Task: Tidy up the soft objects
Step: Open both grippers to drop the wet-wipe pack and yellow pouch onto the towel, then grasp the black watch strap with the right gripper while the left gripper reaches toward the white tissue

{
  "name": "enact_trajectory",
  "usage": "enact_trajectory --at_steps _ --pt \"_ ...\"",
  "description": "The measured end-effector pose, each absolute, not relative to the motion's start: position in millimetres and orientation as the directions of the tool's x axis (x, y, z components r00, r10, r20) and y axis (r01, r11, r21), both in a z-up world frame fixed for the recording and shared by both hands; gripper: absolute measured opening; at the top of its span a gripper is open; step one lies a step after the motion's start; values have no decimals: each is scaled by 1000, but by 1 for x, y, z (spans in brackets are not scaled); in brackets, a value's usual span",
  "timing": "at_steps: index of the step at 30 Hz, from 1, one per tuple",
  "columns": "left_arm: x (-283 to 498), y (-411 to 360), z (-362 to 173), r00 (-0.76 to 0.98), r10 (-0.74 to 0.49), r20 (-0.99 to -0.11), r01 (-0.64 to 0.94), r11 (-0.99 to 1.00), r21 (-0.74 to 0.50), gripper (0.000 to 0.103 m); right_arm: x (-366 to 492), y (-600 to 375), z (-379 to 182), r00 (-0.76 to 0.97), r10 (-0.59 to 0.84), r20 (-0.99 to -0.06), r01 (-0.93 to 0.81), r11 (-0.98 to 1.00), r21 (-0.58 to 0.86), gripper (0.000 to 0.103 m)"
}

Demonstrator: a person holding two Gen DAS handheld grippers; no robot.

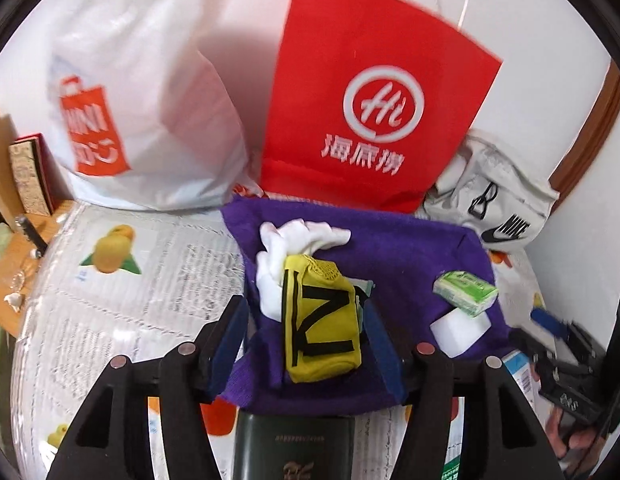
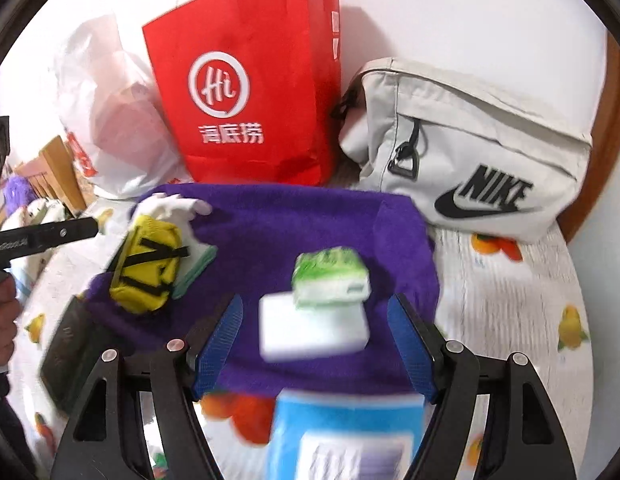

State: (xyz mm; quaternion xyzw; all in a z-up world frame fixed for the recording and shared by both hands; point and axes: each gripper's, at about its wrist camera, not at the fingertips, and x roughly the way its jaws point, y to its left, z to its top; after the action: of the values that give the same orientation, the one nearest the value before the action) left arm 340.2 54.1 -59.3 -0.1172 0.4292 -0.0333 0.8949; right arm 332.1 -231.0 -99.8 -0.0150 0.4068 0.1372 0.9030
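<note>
Hovering: left gripper jaws half-open astride yellow pouch, not pinching; right gripper wide, empty, above white sponge. Soft items gathered on purple towel; remaining step unclear.

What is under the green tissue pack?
The green tissue pack sits on a white foam block, which lies on the purple towel. Whatever is beneath the block is covered.

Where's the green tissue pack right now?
The green tissue pack lies on the purple towel, its near edge overlapping the white sponge block, right of the yellow pouch in both views.
</note>
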Motion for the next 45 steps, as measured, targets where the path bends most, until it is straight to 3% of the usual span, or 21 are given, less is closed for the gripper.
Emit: enact_trajectory --at_steps 9,16,28,29,32,41,43,45 --pt "281 57 -45 642 -140 -754 -15 981 -195 58 230 -202 -100 588 278 -760 -326 941 92 74" --pt "230 69 -53 638 -164 -753 -33 970 -239 58 177 -195 -124 535 300 -790 -314 938 144 56" --pt "167 92 -89 596 -168 -785 -58 966 -251 58 160 -154 -183 471 200 -859 -307 950 53 52" --pt "163 94 -91 594 -172 -786 -60 965 -256 58 161 -152 -187 462 195 -865 -309 950 49 50" --pt "155 100 -94 593 -180 -785 -68 960 -272 58 160 -144 -190 496 160 -853 -331 943 -16 23" --pt "139 92 -99 584 -195 -788 -45 961 -272 58 125 -165 -147 564 226 -794 -333 942 31 18" --pt "134 86 -99 582 -199 -788 -33 963 -267 58 115 -173 -143 570 217 -793 -328 945 23 4" --pt "129 80 -101 579 -204 -789 -20 964 -265 58 102 -186 -141 564 220 -796 -319 947 36 4"
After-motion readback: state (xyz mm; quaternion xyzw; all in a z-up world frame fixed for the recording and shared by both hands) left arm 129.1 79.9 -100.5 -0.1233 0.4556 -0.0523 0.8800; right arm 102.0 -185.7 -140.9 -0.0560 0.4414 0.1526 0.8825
